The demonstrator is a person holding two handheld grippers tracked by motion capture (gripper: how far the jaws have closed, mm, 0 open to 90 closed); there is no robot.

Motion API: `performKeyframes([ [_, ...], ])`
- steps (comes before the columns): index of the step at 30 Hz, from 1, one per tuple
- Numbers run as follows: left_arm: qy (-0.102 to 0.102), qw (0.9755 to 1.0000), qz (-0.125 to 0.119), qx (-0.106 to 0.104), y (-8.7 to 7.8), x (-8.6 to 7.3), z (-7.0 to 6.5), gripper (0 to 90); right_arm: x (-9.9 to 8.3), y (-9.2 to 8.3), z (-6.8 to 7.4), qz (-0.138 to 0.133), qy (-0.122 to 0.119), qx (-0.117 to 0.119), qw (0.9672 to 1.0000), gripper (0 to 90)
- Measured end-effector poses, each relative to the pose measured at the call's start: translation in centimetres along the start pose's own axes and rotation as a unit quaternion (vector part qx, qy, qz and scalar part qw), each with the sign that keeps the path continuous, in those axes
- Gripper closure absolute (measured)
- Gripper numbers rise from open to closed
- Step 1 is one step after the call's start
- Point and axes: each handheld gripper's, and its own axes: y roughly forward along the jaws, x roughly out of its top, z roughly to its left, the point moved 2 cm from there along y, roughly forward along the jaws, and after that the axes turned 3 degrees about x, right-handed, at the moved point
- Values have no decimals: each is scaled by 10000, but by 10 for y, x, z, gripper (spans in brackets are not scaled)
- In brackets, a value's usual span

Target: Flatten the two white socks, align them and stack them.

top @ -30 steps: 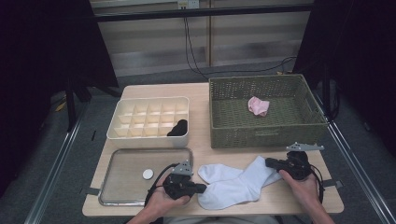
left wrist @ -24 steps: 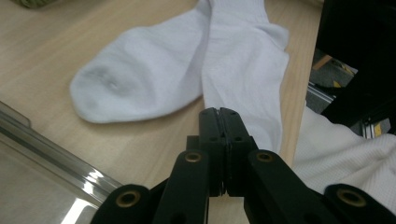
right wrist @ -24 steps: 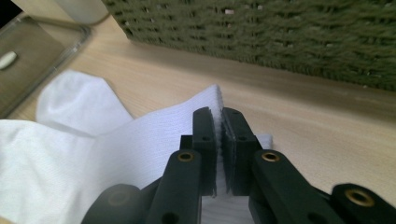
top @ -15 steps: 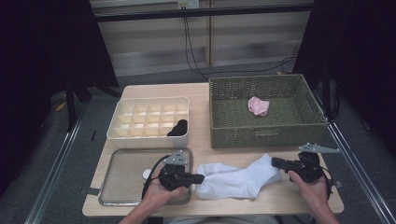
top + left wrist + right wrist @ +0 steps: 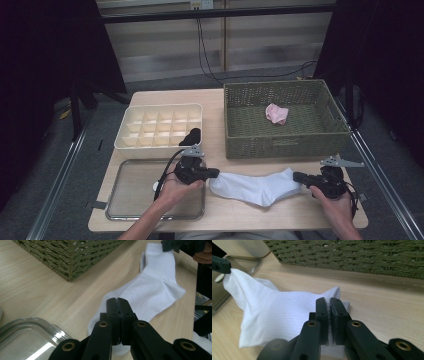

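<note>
A white sock (image 5: 257, 187) lies stretched across the front of the wooden table (image 5: 220, 100). My left gripper (image 5: 216, 173) is shut on its toe end and holds that corner slightly lifted. My right gripper (image 5: 296, 176) is shut on the cuff end at the right. In the left gripper view the closed jaws (image 5: 117, 301) sit over the toe, and the sock (image 5: 155, 287) runs away to the other gripper at the top right. In the right gripper view the jaws (image 5: 329, 301) pinch the ribbed cuff, with the sock (image 5: 274, 312) spreading to the left.
A green wicker basket (image 5: 250, 145) stands behind the sock and holds a pink cloth (image 5: 276, 113). A cream divided box (image 5: 125, 142) at the back left holds a dark bundle (image 5: 191, 136). A clear tray (image 5: 125, 215) lies at the front left under the left hand.
The left gripper has moved left and a little up with the toe end. The right gripper shifted slightly right. The sock, bent before, is now drawn out straight between them.
</note>
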Motion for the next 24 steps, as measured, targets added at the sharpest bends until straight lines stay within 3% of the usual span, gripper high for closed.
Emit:
performKeyframes([
  [5,13,9998,-53,166,2,-3,1,852,-2,3,-2,66,-18,-65,10000,854],
  [7,-21,9997,-21,226,-1,-4,2,775,-3,4,-3,119,-42,-117,9999,852],
  [9,-25,9998,-57,183,-5,-8,1,753,-4,4,-4,139,-9,-138,9998,852],
  [15,-39,9993,273,234,5,-20,-2,643,-5,6,-4,196,-47,-165,9997,846],
  [19,-47,9982,484,355,14,-24,-1,678,-6,7,-4,201,-82,-157,9996,843],
  [22,-12,9982,511,305,15,-25,1,840,-7,7,-5,232,-68,-161,9996,842],
  [24,31,9984,503,263,14,-24,0,873,-7,8,-6,233,-99,-149,9996,841],
])
